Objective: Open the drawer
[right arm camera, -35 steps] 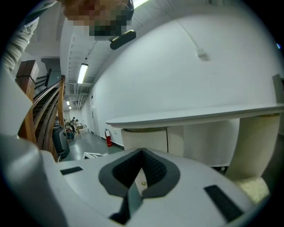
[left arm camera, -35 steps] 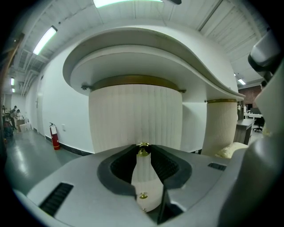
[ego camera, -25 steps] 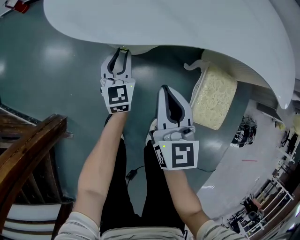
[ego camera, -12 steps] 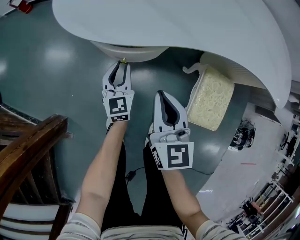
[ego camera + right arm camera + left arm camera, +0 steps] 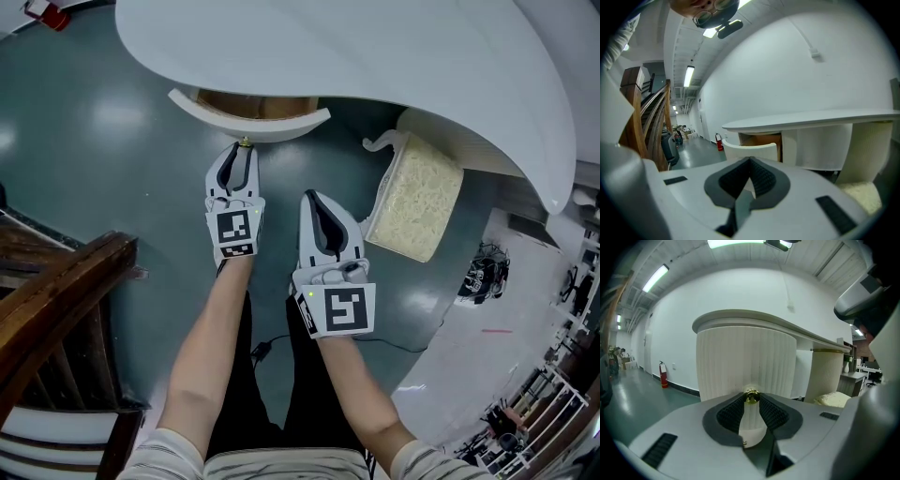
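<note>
Drawn out from under the counter [image 5: 375, 66] since a second ago, the drawer [image 5: 248, 120] now shows its curved white front clear of the counter's edge and a strip of brown wooden inside behind it. A second ago only a sliver of that front peeked out. The left tool [image 5: 242, 155] has come back toward the person along with it, and the right tool [image 5: 317, 199] has shifted only slightly.

The drawer lies straight ahead of the left tool's tips. In the left gripper view its front [image 5: 745, 362] is a tall, ribbed, cream-white curve that fills the space beyond the jaws. A small brass knob [image 5: 246, 142] sits on that front. The left tool [image 5: 751, 401] is closed on this knob [image 5: 751, 396], with the two dark ribbed pads pressing its sides and the jaws only as far apart as the knob is wide.

The right tool [image 5: 750, 165] hangs just to the right of the left one and a little nearer the person. Its jaws are together at the tips with nothing between them, and it touches nothing. From its view the drawer [image 5: 750, 151] stands ahead and slightly left, open, with the wooden lining visible above the white rim.

Right of the right tool, beneath the counter's overhang, sits a cream nubbly cushion [image 5: 412, 197]. Left of the left tool and nearer the person is a dark wooden chair [image 5: 66, 291]. Under everything is the grey-green floor [image 5: 94, 141].
</note>
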A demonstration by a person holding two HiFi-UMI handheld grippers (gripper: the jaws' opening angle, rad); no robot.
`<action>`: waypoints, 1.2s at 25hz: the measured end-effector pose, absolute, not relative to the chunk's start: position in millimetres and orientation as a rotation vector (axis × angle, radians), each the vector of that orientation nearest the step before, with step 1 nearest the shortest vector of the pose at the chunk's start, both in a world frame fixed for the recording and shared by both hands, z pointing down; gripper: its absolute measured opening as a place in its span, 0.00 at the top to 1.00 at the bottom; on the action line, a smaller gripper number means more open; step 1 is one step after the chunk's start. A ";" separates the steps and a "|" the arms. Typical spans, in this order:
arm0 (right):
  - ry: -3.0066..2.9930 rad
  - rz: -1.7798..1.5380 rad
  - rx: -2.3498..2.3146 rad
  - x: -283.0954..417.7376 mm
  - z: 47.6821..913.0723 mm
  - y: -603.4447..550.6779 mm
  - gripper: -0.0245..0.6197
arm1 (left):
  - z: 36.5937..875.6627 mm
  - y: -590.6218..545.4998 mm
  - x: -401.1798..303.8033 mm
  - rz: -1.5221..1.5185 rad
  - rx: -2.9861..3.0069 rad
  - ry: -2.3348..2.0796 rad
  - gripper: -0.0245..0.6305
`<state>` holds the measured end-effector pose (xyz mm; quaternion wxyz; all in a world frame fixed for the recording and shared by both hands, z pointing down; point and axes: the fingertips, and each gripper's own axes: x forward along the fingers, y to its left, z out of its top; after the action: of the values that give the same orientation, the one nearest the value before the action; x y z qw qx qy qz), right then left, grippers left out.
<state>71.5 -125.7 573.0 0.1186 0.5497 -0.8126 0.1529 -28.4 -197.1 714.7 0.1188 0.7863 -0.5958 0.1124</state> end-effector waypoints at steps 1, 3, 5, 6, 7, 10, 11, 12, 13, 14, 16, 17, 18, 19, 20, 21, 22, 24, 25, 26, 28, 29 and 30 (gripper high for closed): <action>-2.375 0.452 1.605 70.9 573.1 -124.0 0.94 | 715.0 -195.4 -29.2 0.329 2.296 -1.742 0.80; -2.372 0.457 1.600 70.0 572.9 -119.8 0.94 | 715.4 -192.3 -30.4 0.333 2.291 -1.739 0.80; -2.372 0.457 1.590 69.1 572.4 -116.1 0.94 | 715.7 -189.0 -30.7 0.338 2.287 -1.735 0.80; -2.373 0.454 1.584 67.9 571.7 -115.0 0.94 | 715.8 -187.5 -31.1 0.340 2.284 -1.734 0.80; -2.376 0.450 1.578 66.4 570.7 -114.5 0.94 | 715.6 -186.1 -31.8 0.343 2.280 -1.734 0.80; -2.378 0.449 1.576 64.8 568.0 -116.1 0.94 | 714.7 -184.3 -31.9 0.353 2.267 -1.730 0.80; -2.376 0.453 1.577 65.0 568.0 -116.9 0.94 | 714.7 -184.0 -31.4 0.358 2.263 -1.728 0.80; -2.373 0.458 1.577 65.1 568.5 -117.6 0.94 | 714.8 -183.5 -31.0 0.362 2.260 -1.726 0.80; -2.370 0.462 1.575 64.7 569.3 -118.0 0.94 | 715.1 -182.9 -31.0 0.365 2.258 -1.724 0.80; -2.368 0.466 1.572 63.9 570.3 -118.1 0.94 | 715.3 -182.2 -31.2 0.367 2.256 -1.722 0.80; -2.365 0.473 1.564 61.9 571.9 -117.6 0.94 | 715.6 -180.7 -32.1 0.371 2.255 -1.717 0.80; -2.364 0.476 1.561 61.1 572.6 -117.2 0.94 | 715.7 -180.0 -32.5 0.374 2.256 -1.714 0.80; -2.363 0.481 1.560 60.8 573.3 -116.4 0.94 | 715.7 -179.1 -32.6 0.377 2.257 -1.711 0.80; -2.361 0.486 1.558 60.8 574.3 -115.1 0.94 | 715.9 -177.9 -32.5 0.380 2.258 -1.707 0.80; -2.359 0.491 1.556 60.7 575.3 -113.6 0.94 | 716.2 -176.0 -32.2 0.384 2.258 -1.704 0.80; -2.358 0.494 1.553 60.1 576.1 -111.9 0.94 | 716.6 -173.7 -32.0 0.389 2.258 -1.701 0.80; -2.358 0.494 1.549 58.8 576.3 -110.5 0.94 | 717.0 -171.1 -32.2 0.395 2.258 -1.697 0.80; -2.363 0.491 1.545 55.2 574.9 -109.7 0.94 | 716.6 -166.8 -33.7 0.411 2.260 -1.691 0.80; -2.365 0.491 1.544 53.5 573.4 -110.3 0.94 | 716.0 -165.2 -34.5 0.418 2.262 -1.688 0.80; -2.365 0.491 1.543 52.2 571.9 -111.2 0.94 | 715.5 -163.7 -35.2 0.424 2.264 -1.683 0.80; -2.363 0.492 1.542 51.6 571.1 -111.8 0.94 | 715.4 -160.1 -35.4 0.433 2.263 -1.675 0.80; -2.361 0.494 1.542 51.8 571.8 -111.5 0.94 | 715.6 -157.9 -35.3 0.434 2.261 -1.672 0.80; -2.359 0.497 1.542 51.8 572.5 -110.8 0.94 | 715.7 -155.6 -35.5 0.435 2.257 -1.671 0.80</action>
<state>51.8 -110.8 572.5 0.1395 0.5335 -0.8163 0.1719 -35.5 -155.6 715.7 0.1493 0.7854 -0.5813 0.1515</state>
